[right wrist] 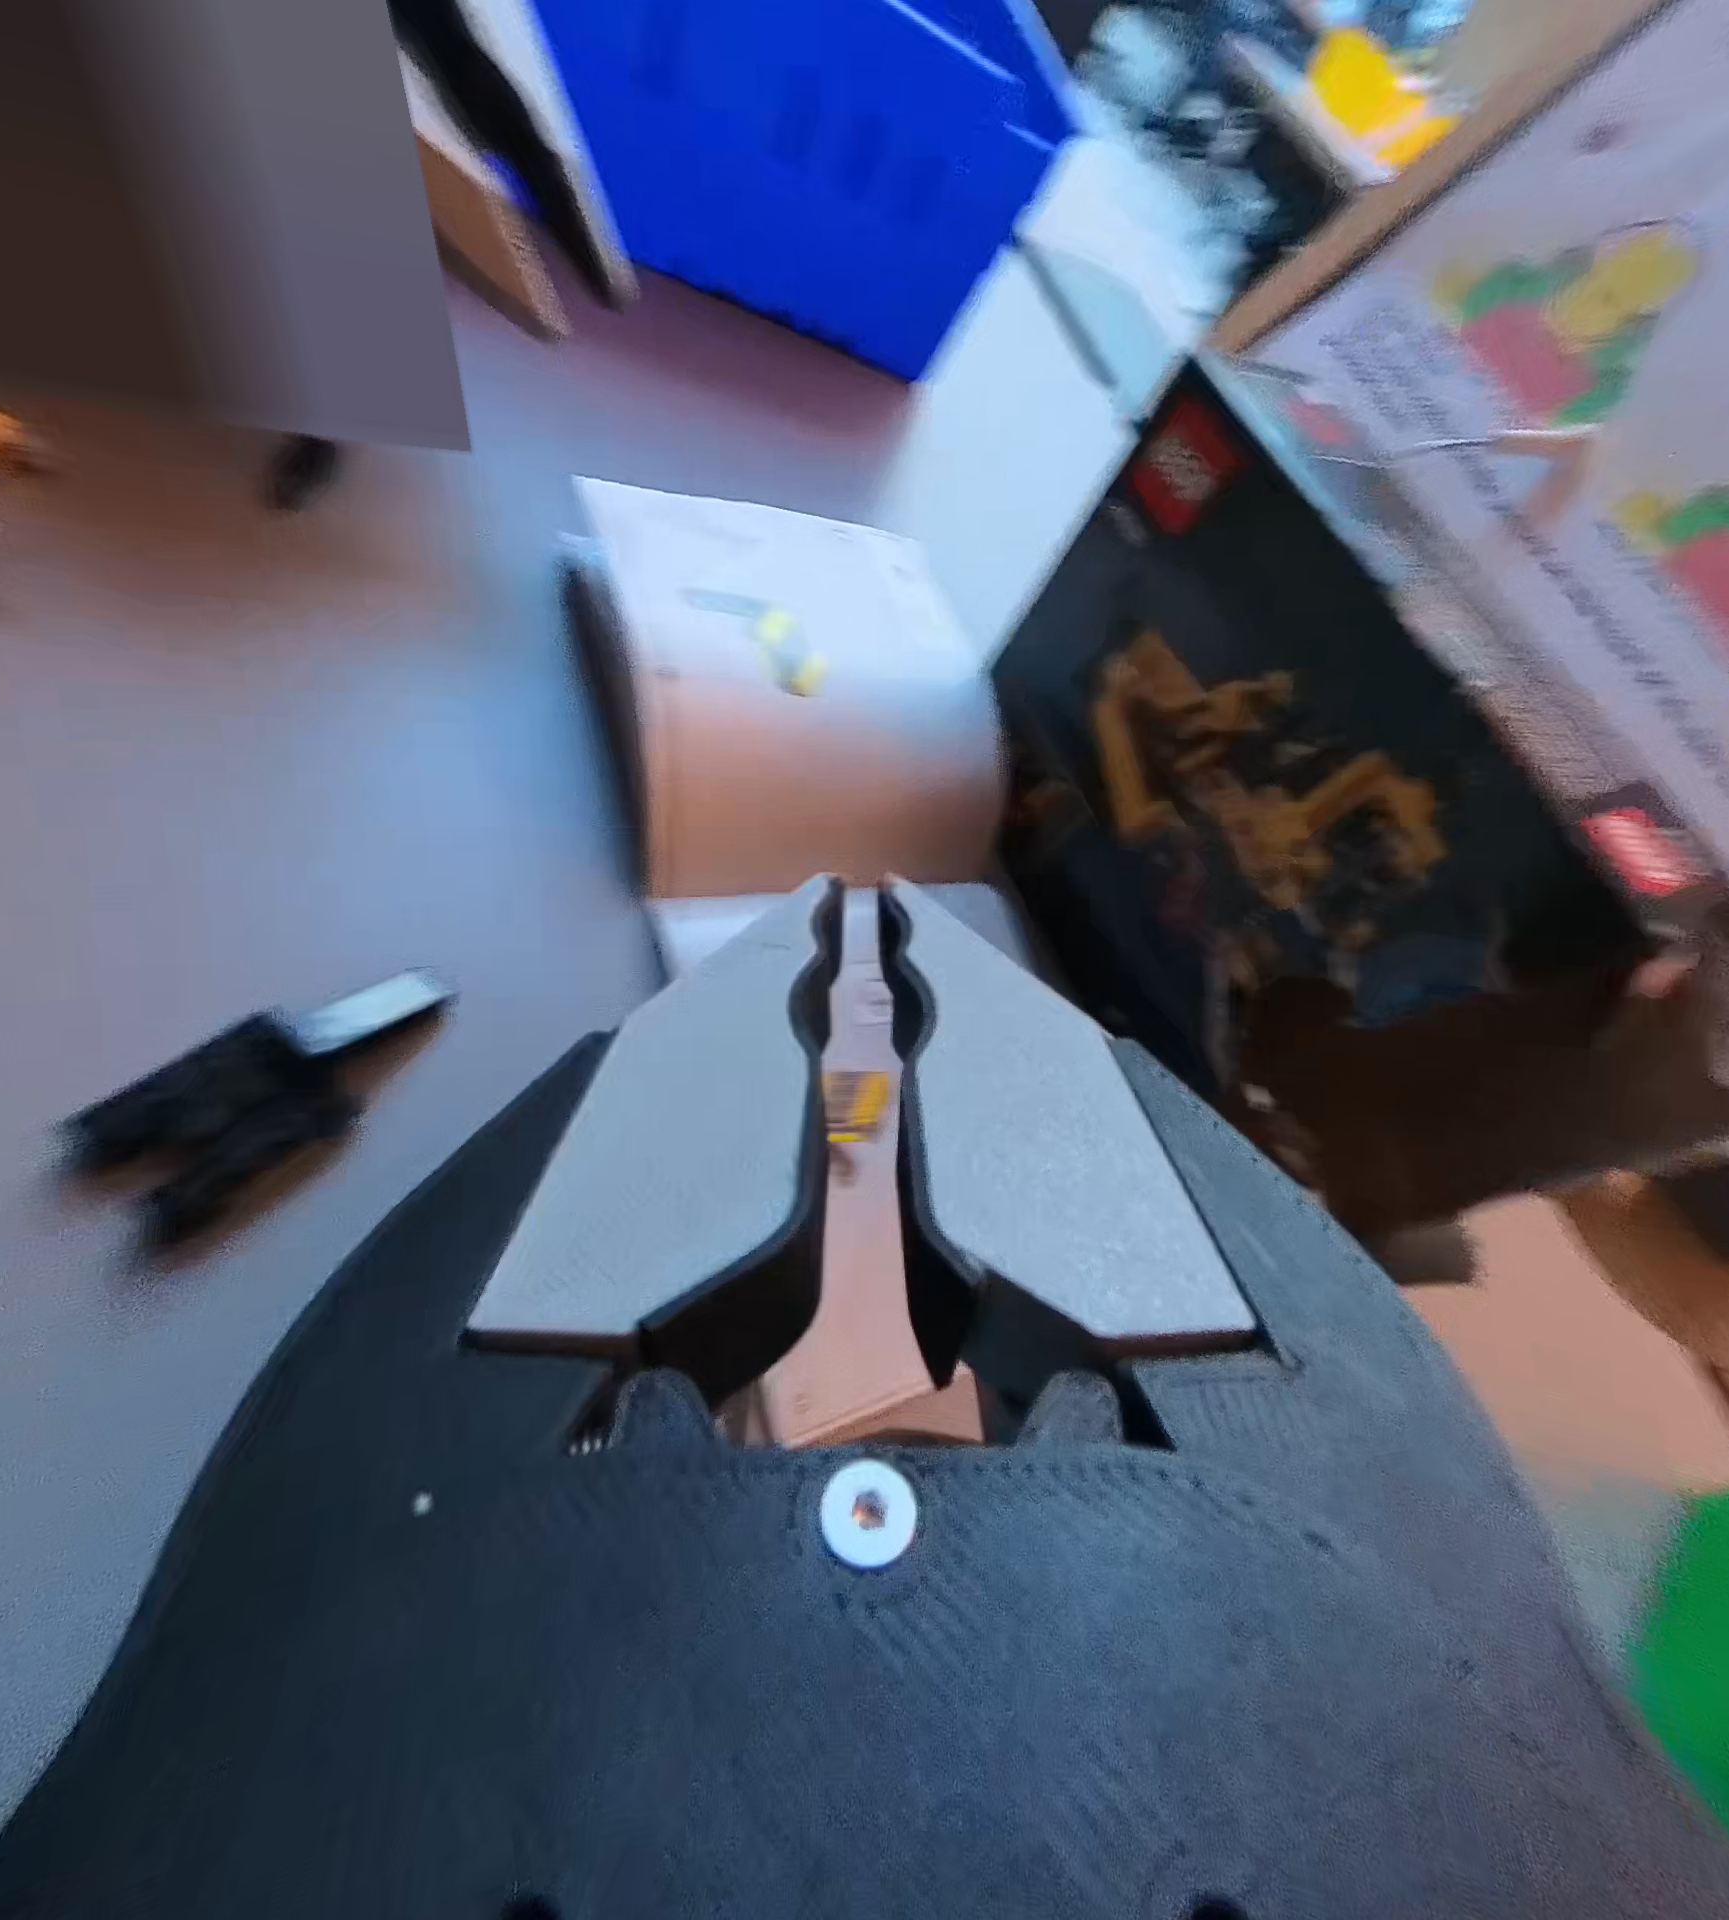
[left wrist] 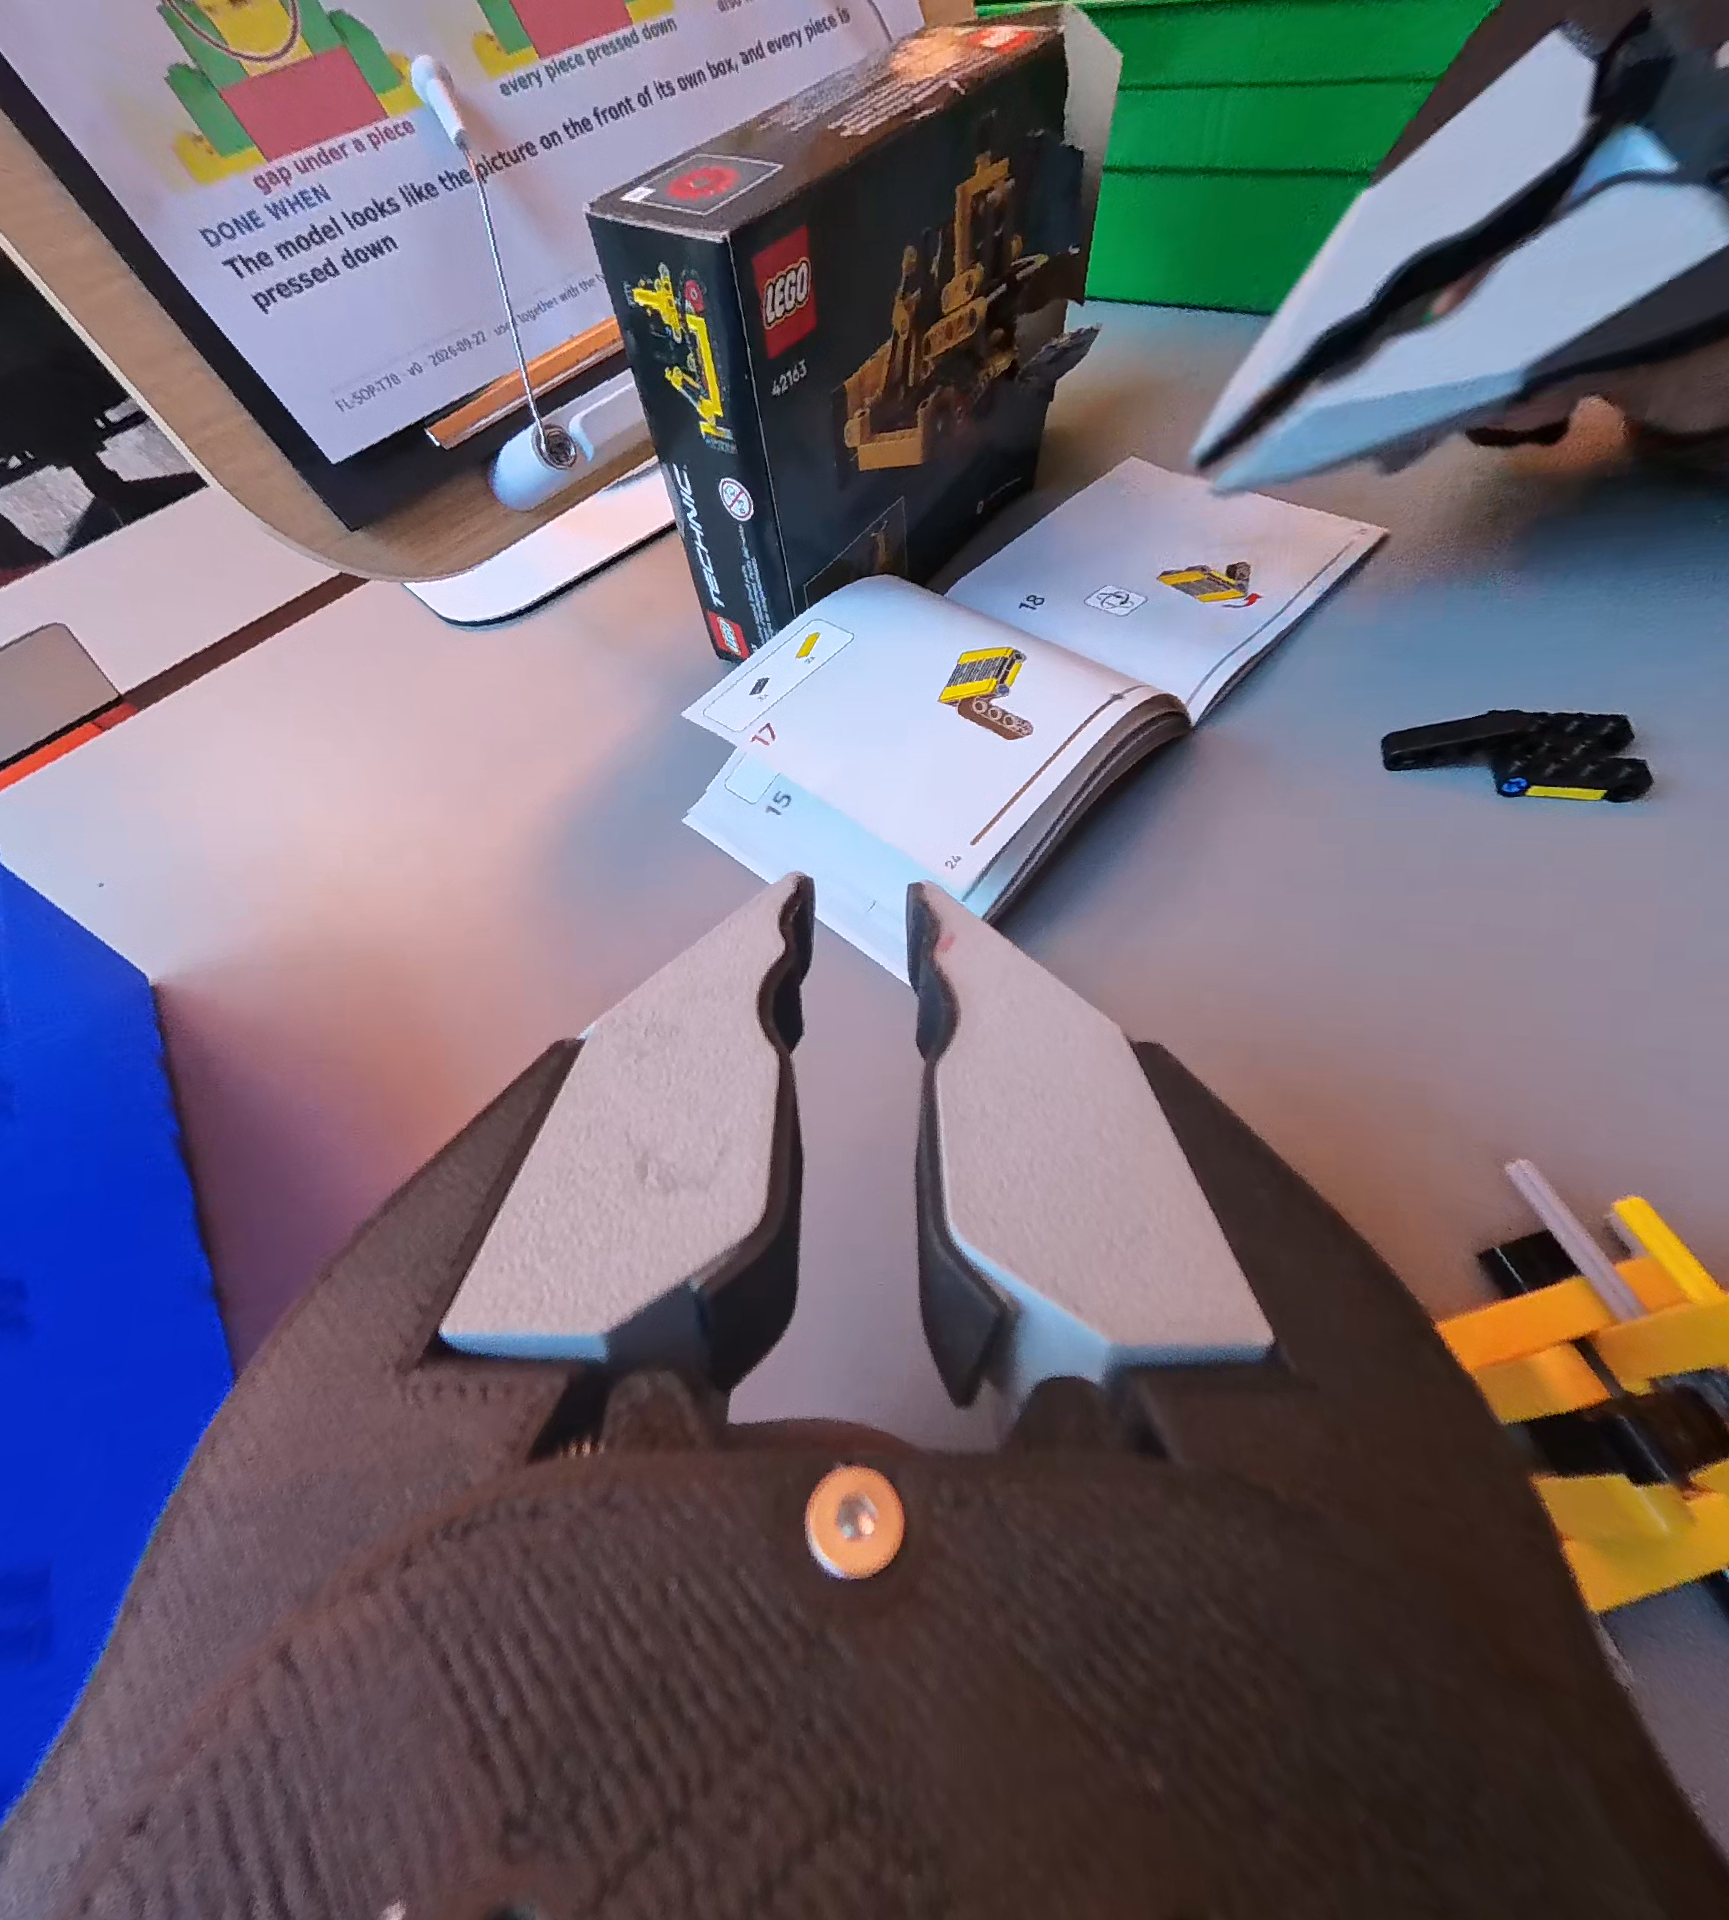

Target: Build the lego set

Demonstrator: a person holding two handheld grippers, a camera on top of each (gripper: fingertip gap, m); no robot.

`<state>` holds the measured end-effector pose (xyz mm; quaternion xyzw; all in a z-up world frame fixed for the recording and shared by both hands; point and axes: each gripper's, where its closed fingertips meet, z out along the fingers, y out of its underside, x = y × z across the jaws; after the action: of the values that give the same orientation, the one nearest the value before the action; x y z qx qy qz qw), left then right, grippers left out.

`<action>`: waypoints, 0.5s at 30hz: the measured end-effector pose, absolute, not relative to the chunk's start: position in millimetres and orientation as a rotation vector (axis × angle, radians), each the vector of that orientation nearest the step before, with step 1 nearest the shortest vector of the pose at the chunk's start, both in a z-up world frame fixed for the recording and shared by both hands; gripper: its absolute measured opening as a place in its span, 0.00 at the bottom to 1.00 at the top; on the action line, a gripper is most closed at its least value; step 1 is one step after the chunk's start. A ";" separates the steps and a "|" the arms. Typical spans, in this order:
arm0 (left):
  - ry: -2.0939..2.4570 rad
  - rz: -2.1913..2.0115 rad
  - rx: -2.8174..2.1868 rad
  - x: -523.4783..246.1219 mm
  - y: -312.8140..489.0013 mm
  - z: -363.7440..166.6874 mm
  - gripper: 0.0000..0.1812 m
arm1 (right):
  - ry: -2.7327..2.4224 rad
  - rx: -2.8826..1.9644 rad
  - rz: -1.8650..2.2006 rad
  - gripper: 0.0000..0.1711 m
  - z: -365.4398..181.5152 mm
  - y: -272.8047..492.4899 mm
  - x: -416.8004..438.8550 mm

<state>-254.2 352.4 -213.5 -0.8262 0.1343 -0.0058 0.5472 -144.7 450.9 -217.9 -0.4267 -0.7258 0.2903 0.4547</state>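
My left gripper [left wrist: 860, 904] is open and empty, held low over the grey table [left wrist: 424, 831], its tips just short of the open instruction booklet [left wrist: 1026, 707]. A small black and yellow lego assembly [left wrist: 1525, 753] lies right of the booklet. A larger yellow and black assembly [left wrist: 1670, 1403] lies at the right edge. My right gripper [right wrist: 860, 888] is blurred, with its jaws almost together and nothing between them. It hovers above the booklet [right wrist: 766, 582], and also shows top right in the left wrist view [left wrist: 1208, 468]. The black assembly [right wrist: 216, 1112] lies to its left.
The black lego box [left wrist: 870, 343] stands behind the booklet, and shows in the right wrist view [right wrist: 1286, 810]. A printed sheet on a wooden stand [left wrist: 320, 208] is behind it. A green bin [left wrist: 1255, 156] is at the back, a blue bin [left wrist: 8, 1247] at the left.
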 end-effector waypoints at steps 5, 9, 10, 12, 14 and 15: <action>0.334 -0.004 -1.961 -252.4 352.5 -214.8 0.08 | -2.087 -1.166 1.069 0.18 -221.6 396.2 -113.5; 0.355 0.033 -1.957 -251.8 352.5 -214.4 0.08 | -2.234 -1.345 1.014 0.28 -234.4 377.4 -96.9; 0.360 0.044 -1.952 -252.0 352.4 -213.4 0.08 | -2.258 -1.390 0.974 0.29 -238.6 374.3 -93.0; 0.374 0.067 -1.939 -251.5 352.5 -210.8 0.08 | -2.269 -1.465 0.877 0.30 -246.4 372.1 -86.2; 0.382 0.098 -1.930 -251.4 353.0 -209.2 0.08 | -2.206 -1.549 0.776 0.30 -250.7 376.1 -81.7; 0.387 0.110 -1.929 -251.0 353.2 -209.7 0.07 | -2.172 -1.583 0.785 0.29 -249.7 373.1 -80.5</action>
<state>-251.0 353.2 -209.7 -0.8158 0.1635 0.0465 0.5528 -80.5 373.1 -249.7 -0.5573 -0.7643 0.2763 0.1701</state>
